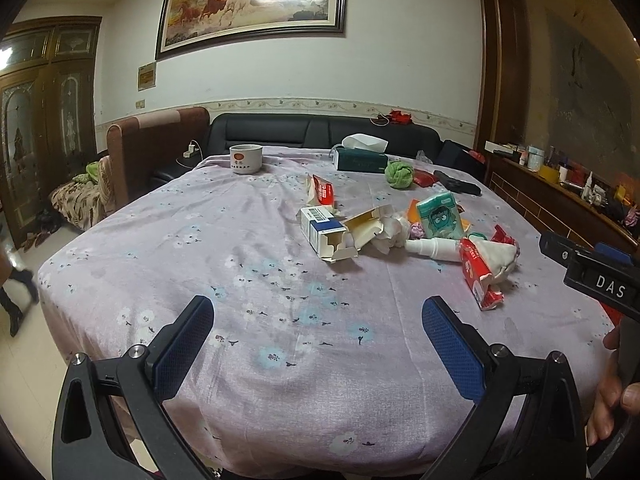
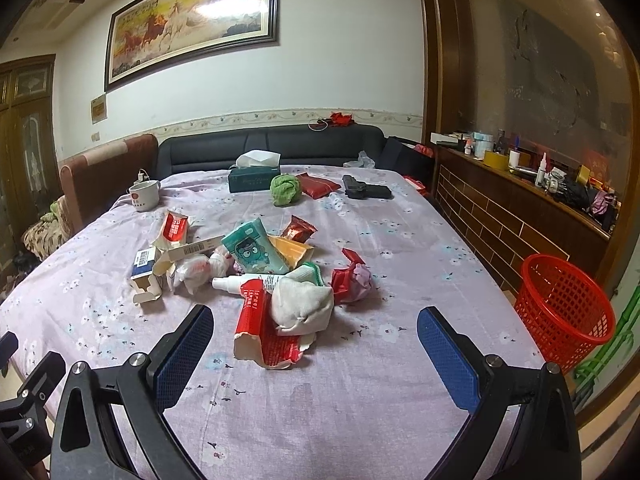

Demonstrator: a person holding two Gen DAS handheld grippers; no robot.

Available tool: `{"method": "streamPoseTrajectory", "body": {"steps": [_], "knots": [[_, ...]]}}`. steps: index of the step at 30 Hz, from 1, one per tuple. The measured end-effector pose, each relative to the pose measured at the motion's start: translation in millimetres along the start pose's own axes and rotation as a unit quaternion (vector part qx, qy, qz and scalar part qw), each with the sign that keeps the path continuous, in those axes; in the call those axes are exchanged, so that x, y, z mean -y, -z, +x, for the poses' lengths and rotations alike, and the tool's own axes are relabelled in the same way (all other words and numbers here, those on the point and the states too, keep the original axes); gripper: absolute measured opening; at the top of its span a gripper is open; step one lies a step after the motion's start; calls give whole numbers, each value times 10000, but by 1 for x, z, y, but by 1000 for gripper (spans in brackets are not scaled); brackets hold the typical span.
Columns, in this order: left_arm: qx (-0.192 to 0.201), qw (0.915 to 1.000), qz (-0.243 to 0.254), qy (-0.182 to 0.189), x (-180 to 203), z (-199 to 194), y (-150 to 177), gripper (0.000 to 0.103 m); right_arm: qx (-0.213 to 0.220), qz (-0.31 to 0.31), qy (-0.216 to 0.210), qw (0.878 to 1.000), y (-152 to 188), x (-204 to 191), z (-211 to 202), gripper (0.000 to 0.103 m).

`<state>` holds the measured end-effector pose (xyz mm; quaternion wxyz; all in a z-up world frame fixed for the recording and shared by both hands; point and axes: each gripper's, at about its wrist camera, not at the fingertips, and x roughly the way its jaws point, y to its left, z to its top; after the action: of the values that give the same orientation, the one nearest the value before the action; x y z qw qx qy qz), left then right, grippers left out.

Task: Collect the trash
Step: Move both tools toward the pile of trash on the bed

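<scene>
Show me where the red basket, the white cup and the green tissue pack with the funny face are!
red basket [image 2: 560,304]: right wrist view, on its mesh side wall.
white cup [image 1: 245,159]: left wrist view, on its outer side.
green tissue pack [image 2: 256,252]: right wrist view, on the cartoon face.

The left gripper [image 1: 318,344] fills the lower frame of its own view: two black, angular plastic arms with triangular cut-outs, each tipped by a blue pad [image 1: 184,346] with a fine diamond-grid texture. Round silver screws [image 1: 137,351] sit at the pivots. The right gripper [image 2: 314,354] has the same build. At the right edge of the left view, its black body carries white letters "DAS" [image 1: 610,286], and bare fingers [image 1: 606,408] show below it.
</scene>
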<state>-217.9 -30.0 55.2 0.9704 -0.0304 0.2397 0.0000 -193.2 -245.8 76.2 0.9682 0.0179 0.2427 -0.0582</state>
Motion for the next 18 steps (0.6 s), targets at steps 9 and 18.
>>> {"method": "streamPoseTrajectory", "body": {"steps": [9,18], "knots": [[-67,10000,-20,7,-1,2,1,103,-24,-85,49,9999,0,-1,2,103],[-85,10000,-17,12,0,4,2,103,-71,-112,49,9999,2,-2,5,103]]}}
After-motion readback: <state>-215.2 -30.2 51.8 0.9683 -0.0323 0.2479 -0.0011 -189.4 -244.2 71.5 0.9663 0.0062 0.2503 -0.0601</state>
